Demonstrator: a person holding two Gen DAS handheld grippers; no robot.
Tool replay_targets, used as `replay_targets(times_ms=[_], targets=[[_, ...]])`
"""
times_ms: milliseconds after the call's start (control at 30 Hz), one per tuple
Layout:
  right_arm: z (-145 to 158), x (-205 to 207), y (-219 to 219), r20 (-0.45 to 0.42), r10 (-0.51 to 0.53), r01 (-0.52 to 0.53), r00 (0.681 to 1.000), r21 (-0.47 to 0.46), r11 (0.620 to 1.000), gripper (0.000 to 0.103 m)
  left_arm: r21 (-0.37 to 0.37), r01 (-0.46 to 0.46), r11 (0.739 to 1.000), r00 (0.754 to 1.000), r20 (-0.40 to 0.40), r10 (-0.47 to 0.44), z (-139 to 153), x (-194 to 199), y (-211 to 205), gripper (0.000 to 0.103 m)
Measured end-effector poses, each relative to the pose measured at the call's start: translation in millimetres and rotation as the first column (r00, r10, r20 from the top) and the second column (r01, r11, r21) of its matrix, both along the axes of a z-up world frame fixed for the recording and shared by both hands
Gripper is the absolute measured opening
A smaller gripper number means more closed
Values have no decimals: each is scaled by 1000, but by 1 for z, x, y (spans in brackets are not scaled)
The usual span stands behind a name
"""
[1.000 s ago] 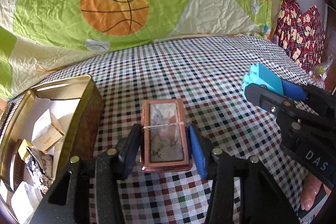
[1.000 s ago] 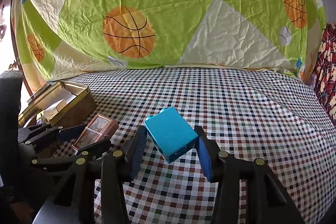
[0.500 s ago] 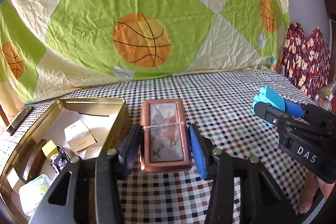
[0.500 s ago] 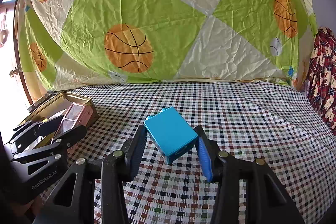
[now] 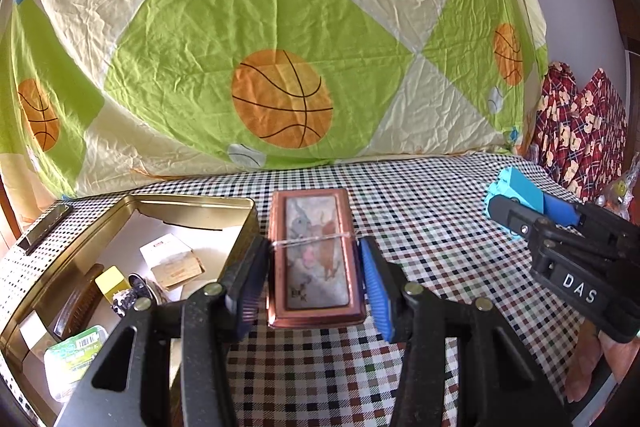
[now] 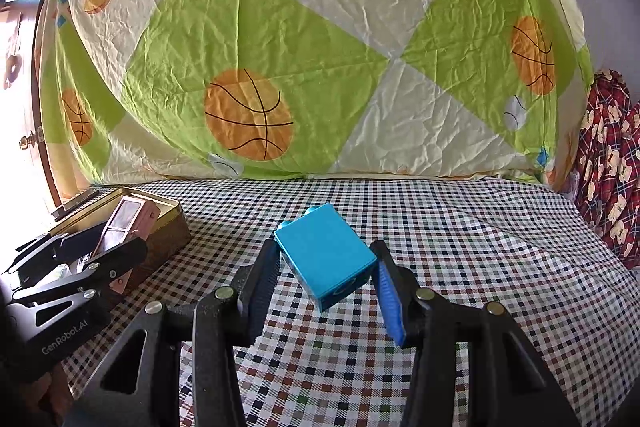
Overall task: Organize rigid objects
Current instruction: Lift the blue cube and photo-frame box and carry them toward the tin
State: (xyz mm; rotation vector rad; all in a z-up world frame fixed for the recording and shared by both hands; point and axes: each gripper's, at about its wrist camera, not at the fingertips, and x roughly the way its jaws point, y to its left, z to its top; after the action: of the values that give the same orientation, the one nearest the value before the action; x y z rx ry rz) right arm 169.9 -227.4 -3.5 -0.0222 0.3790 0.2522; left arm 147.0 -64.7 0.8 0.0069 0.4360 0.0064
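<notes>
both loaded: left gripper clamps copper case beside tin rim.

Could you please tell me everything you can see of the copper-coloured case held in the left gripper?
The copper-coloured case is a flat rectangular box with a metallic-looking raised rim framing a worn animal picture on its lid. A thin elastic band crosses it. The left gripper clamps its long sides, holding it face up in the air beside the open gold tin, above the checked cloth.

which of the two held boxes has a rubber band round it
The copper-framed picture box in the left gripper: a thin band crosses its middle. The blue block in the right gripper is plain, with studs.
</notes>
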Motion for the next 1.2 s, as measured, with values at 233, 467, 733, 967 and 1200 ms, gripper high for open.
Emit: replay_targets(times_ms=[233, 467, 733, 967, 1200], targets=[[2, -7, 1, 25, 10, -10, 1000, 2, 1000, 49, -7, -5, 1000, 1000, 17, 5, 1, -7, 3, 46], [3, -18, 2, 52, 26, -26, 998, 15, 1000, 49, -2, -6, 1000, 999, 43, 6, 2, -16, 4, 46], [4, -27, 6, 82, 41, -42, 996, 8, 999, 49, -4, -12, 1000, 998, 62, 12, 3, -22, 5, 46], [5, -32, 7, 99, 56, -57, 994, 6, 998, 49, -1, -13, 1000, 997, 75, 13, 4, -27, 6, 46], [5, -38, 10, 112, 72, -73, 991, 6, 997, 49, -7, -12, 1000, 996, 85, 13, 4, -33, 9, 46]])
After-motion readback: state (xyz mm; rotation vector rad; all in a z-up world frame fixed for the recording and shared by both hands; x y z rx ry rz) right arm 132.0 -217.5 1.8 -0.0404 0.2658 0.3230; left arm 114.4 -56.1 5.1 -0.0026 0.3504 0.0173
